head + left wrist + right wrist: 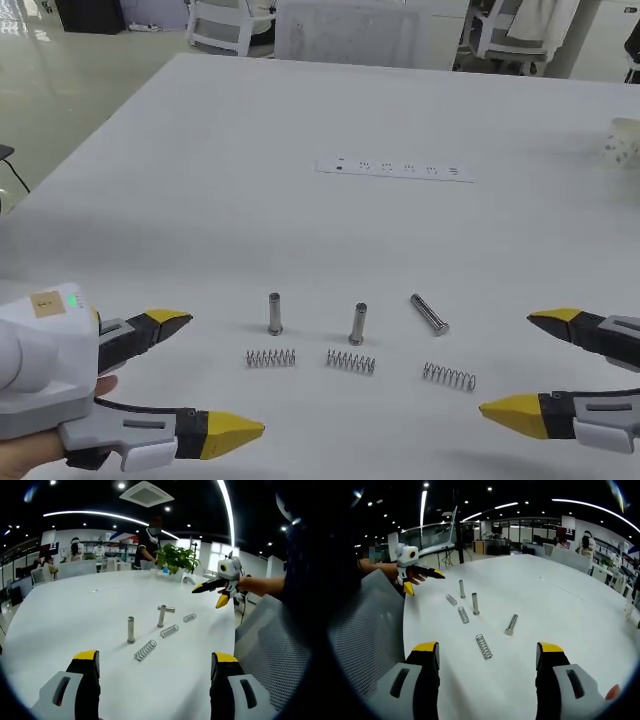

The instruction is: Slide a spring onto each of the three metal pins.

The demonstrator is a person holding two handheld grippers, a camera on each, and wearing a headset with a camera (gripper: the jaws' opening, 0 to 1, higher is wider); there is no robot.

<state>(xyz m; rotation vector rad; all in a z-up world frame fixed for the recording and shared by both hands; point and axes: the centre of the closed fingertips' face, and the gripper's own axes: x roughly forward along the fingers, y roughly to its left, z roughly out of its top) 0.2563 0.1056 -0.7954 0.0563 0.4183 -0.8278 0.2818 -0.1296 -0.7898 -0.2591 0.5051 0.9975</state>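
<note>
Yellow-tipped left hand-held gripper (226, 373), right hand-held gripper (505, 363): wide open, empty. Thin steel coil springs (351, 362) lie just nearside of short metal pins (357, 324), white tabletop (350, 230). Risk: rightmost pin (429, 314) lies flat, could roll; pinched spring may flick off.

Three short, silvery metal pins sit in a row on the white tabletop (300, 230), each with a small coiled wire spring lying on its side near it at about 6 o'clock. The left pin (274, 313) stands upright on its wider head. The middle pin (357, 324) also stands on its head, leaning slightly. The right pin (429, 314) lies flat, with its head toward 5 o'clock and its plain end toward 11 o'clock. The left spring (271, 358) and middle spring (350, 362) lie roughly along the 3-to-9 line. The right spring (449, 376) lies a little farther from its pin. All three pins are bare, and no spring touches one.
</note>
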